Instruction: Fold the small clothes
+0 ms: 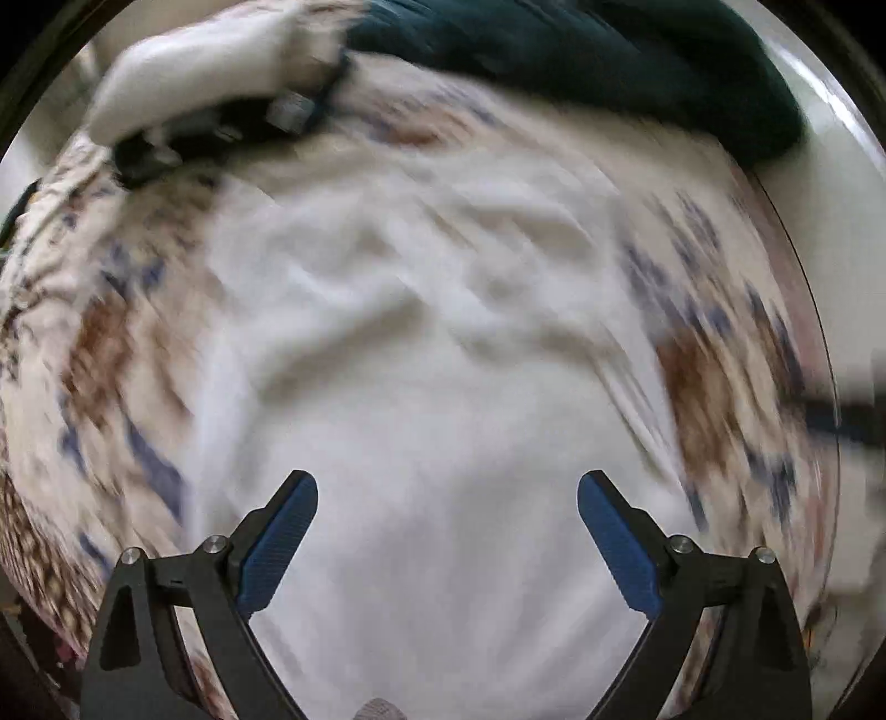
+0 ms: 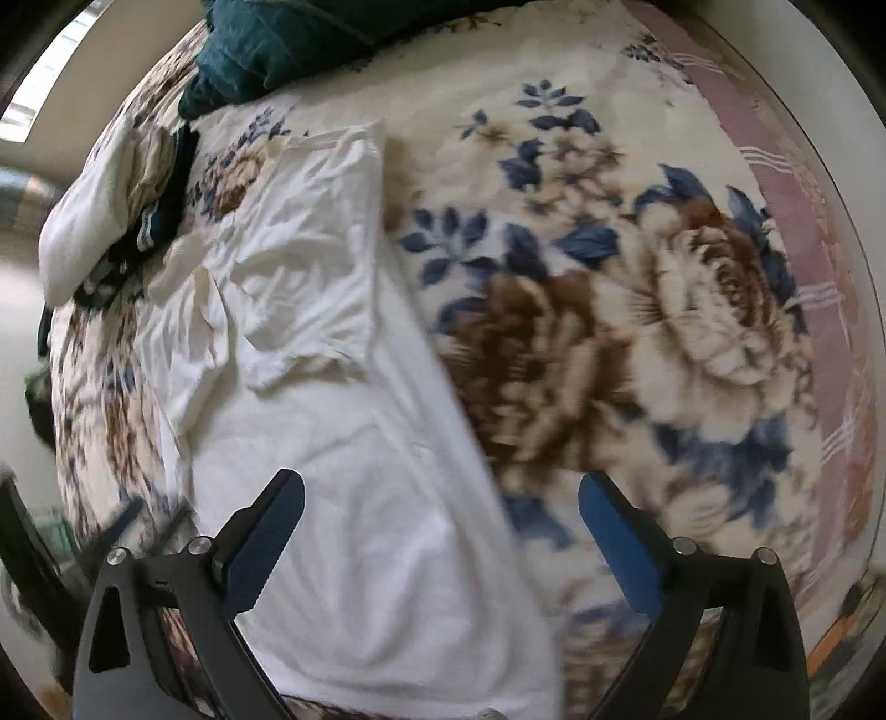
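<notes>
A white garment (image 2: 332, 387) lies spread on a floral blanket (image 2: 637, 288), its upper part creased and one long edge running straight down the middle of the right wrist view. My right gripper (image 2: 440, 498) hangs open above its lower part, nothing between the blue pads. In the blurred left wrist view the same white garment (image 1: 432, 360) fills the middle, and my left gripper (image 1: 447, 493) stands open over it, empty. A second white piece (image 1: 194, 83) lies at the upper left over something dark.
A dark teal cloth (image 2: 288, 44) is bunched at the far side of the bed, also the dark teal cloth (image 1: 581, 61) at the top of the left wrist view. A white bundle (image 2: 94, 221) lies at the left edge. A pink bedsheet border (image 2: 775, 183) runs along the right.
</notes>
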